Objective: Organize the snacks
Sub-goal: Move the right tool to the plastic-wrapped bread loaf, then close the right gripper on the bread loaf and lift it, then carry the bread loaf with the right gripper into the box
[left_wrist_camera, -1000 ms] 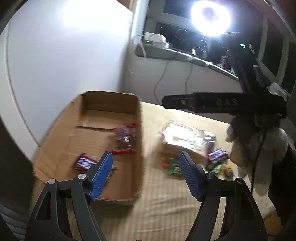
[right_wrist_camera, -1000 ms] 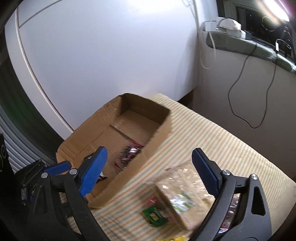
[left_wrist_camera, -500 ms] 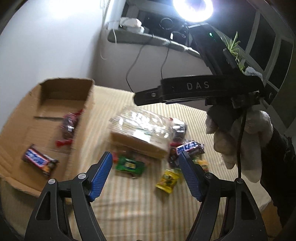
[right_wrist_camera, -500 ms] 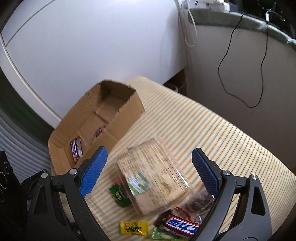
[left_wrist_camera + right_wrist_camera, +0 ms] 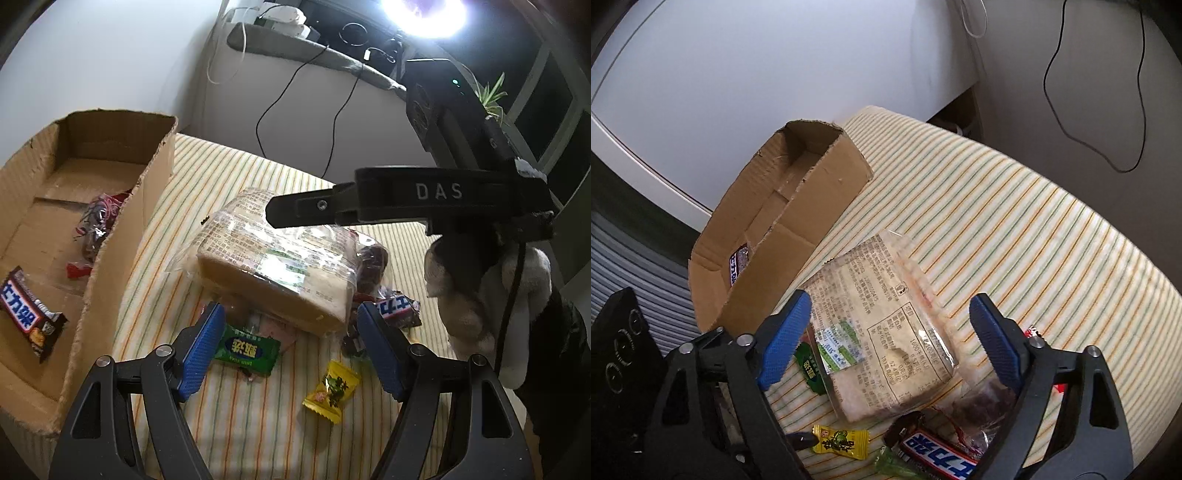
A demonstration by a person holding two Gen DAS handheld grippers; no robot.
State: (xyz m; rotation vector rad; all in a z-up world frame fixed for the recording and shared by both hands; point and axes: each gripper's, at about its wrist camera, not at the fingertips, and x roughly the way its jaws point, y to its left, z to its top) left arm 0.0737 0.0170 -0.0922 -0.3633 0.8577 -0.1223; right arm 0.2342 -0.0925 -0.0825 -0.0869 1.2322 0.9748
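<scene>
The left claw [image 5: 288,347] hangs spread and empty just above the green candy [image 5: 246,349], with the yellow candy [image 5: 331,386] nearby on the striped bench [image 5: 236,417]. The right claw [image 5: 890,343], also spread and empty, straddles the wrapped bread [image 5: 886,339]. To do this well, drop squarely over one small sweet, pinch its middle, then carry it to the cardboard box [image 5: 110,258] on the left, where a chocolate bar [image 5: 26,314] already lies.

Home room, lived-in.
Striped cloth [image 5: 1015,206] covers the surface; potted plant [image 5: 493,99] at window; trailing cable [image 5: 291,96] on wall.
</scene>
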